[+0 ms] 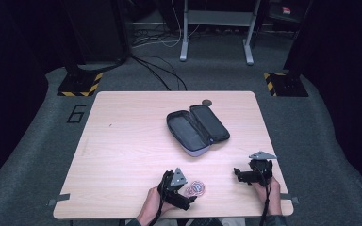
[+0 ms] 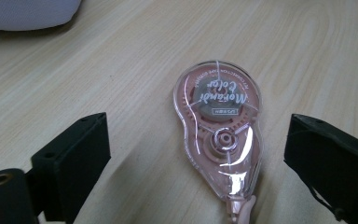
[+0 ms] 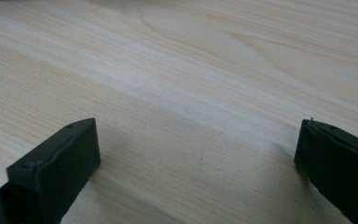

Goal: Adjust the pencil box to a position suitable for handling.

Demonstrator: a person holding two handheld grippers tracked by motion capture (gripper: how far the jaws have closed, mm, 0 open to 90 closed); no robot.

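A clear pink correction-tape dispenser (image 2: 219, 135) lies flat on the wooden table (image 1: 122, 141) near its front edge, also seen from above (image 1: 194, 189). My left gripper (image 2: 198, 140) is open, with a black jaw on either side of the dispenser and a gap between each jaw and it. From above, the left gripper (image 1: 188, 195) sits low at the dispenser, held by a hand. My right gripper (image 3: 196, 140) is open over bare wood with nothing between its jaws. It rests near the front right of the table (image 1: 239, 174).
An open dark pencil case (image 1: 197, 129) with a grey lining lies in the middle of the table, beyond both grippers. A pale edge of the pencil case (image 2: 28, 14) shows in the left gripper view. A small dark round thing (image 1: 207, 102) sits at the table's far edge.
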